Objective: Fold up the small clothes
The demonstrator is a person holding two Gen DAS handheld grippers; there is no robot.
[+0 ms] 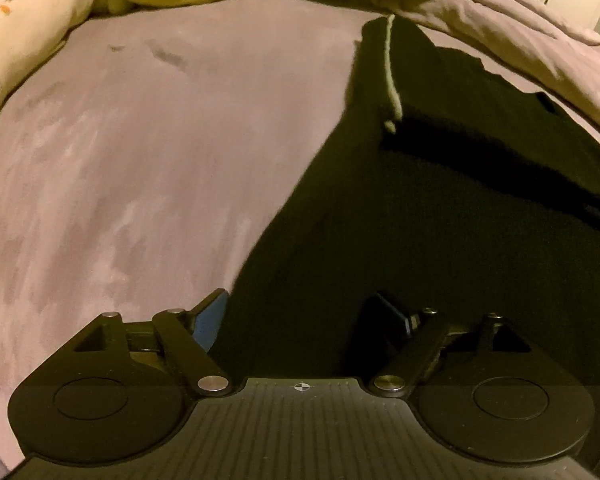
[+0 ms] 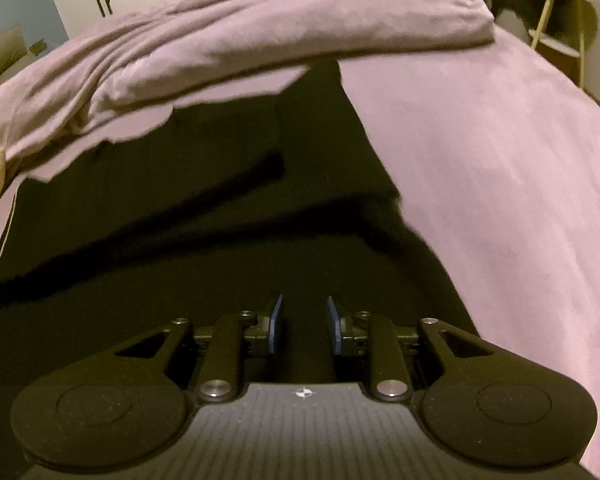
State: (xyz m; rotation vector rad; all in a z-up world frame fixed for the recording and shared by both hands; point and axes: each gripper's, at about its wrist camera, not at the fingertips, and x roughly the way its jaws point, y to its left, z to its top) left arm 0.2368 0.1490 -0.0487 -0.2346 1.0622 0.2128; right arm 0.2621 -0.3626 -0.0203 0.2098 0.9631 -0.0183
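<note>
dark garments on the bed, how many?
1: a black garment spread on the purple bedsheet, its far edge tucked under the bunched blanket. More could be hidden there.

Two close, downward wrist views sharing the black garment [image 1: 440, 220] [image 2: 180, 220].

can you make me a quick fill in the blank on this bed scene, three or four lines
1. The garment spread on the bed is ____ in colour.
2. The sheet under it is ____.
3. The drawstring on the garment is ____.
4. The left gripper stands ____ than the right gripper.

Missing words: black; purple; white; wider open
</note>
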